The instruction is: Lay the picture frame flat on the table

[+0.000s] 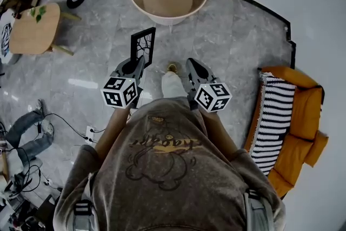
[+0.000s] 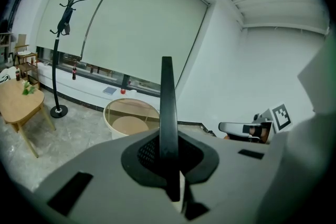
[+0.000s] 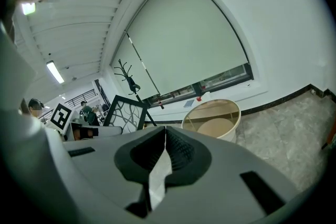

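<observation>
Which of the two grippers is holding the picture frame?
The left gripper: its jaws are clamped on the edge of the black picture frame. The right gripper has its jaws together with nothing between them.

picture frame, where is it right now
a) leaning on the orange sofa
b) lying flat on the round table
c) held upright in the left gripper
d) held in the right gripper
c: the picture frame stands upright with its lower edge clamped in the left gripper, above the floor and short of the round table.
</observation>
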The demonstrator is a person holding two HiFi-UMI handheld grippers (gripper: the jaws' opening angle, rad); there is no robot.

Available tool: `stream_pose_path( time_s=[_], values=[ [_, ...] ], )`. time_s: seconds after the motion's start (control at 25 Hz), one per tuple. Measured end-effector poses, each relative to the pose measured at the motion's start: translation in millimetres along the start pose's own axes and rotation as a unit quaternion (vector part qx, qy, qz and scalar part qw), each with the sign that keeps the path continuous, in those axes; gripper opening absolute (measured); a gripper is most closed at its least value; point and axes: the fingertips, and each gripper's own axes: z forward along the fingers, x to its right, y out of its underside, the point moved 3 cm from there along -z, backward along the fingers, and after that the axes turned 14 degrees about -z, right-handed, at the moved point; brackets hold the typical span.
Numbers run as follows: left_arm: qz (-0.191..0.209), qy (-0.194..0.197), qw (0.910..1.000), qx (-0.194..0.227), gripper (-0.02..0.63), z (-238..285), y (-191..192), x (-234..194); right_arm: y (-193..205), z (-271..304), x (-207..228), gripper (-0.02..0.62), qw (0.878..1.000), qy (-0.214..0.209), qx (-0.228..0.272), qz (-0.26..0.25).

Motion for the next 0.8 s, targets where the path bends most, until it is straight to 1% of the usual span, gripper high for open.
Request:
stream_pose_path(
  time_s=[0.32,0.6,0.8],
  values=[
    [-0.005,-0.008,0.9998,0.015,0.028,46,-42,3,-39,41,40,0.021,0.999,-0.027,0.0,-0.017],
    [-0.007,-0.013,0.9995,0.028,0.028,84,-72,6,-62,75,75,0.021,0.998,-0.047,-0.005,-0.033],
    [-0.014,-0.027,0.9986,0.042,0.028,109,-86,4,-71,92,99,0.021,0.997,-0.066,-0.008,-0.037]
  ],
)
